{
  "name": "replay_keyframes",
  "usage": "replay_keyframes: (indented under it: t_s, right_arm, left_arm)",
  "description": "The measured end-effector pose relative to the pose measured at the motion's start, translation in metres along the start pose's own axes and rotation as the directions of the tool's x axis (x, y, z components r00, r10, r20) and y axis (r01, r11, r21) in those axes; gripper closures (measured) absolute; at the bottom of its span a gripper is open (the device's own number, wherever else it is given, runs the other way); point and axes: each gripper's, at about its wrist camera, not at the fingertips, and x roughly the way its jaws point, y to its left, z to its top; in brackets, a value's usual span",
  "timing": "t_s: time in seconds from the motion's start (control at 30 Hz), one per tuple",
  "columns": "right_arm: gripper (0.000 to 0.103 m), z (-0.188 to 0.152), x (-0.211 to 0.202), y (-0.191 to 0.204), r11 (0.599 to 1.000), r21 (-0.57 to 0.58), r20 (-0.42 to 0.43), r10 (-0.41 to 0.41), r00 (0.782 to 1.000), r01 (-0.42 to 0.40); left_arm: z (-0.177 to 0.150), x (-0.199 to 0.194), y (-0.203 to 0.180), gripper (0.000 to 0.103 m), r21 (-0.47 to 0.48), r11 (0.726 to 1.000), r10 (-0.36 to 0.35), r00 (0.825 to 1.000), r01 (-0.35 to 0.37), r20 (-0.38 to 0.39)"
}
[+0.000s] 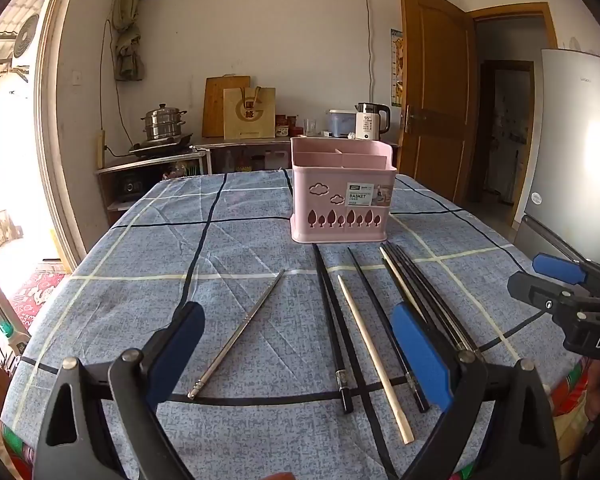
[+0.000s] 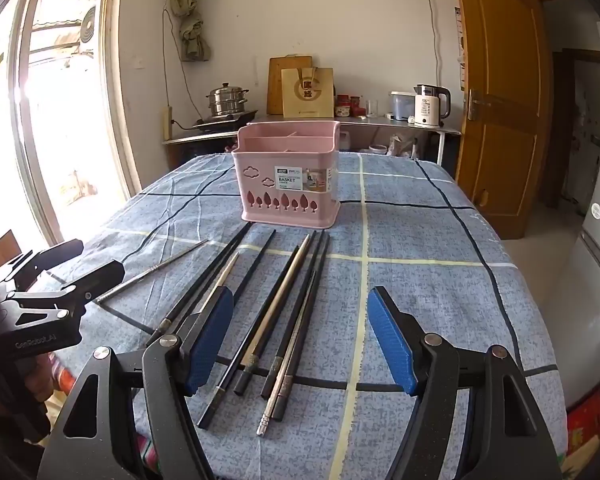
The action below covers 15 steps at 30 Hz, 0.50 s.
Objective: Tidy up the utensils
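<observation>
A pink utensil basket (image 1: 342, 196) (image 2: 290, 184) with empty compartments stands on the blue checked tablecloth (image 1: 140, 300). In front of it lie several chopsticks: a lone metal one (image 1: 238, 332) (image 2: 152, 272) at the left, black ones (image 1: 334, 328), a pale wooden one (image 1: 374, 360) and a bundle of black and metal ones (image 2: 288, 320). My left gripper (image 1: 300, 344) hovers open above the near chopsticks, nothing between its blue pads. My right gripper (image 2: 302, 336) is open above the bundle, touching nothing. Each gripper shows at the edge of the other's view.
Behind the table a counter (image 2: 380, 122) holds a steel steamer pot (image 1: 164, 122), a paper bag, a cutting board and a white kettle (image 1: 370, 122). A wooden door (image 1: 436, 92) stands open at the right beside a silver fridge (image 1: 580, 152). A bright doorway lies left.
</observation>
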Motion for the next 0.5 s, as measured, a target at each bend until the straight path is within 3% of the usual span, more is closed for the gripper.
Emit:
replay_keyframes:
  t_s: [0.5]
  right_arm:
    - [0.033,0.001,0.0,0.003,1.0,-0.007,-0.008,0.005,1.0,-0.005]
  left_arm:
    - [-0.001,0.002,0.002,0.006,0.007,1.0,0.004,1.0,-0.004,0.003]
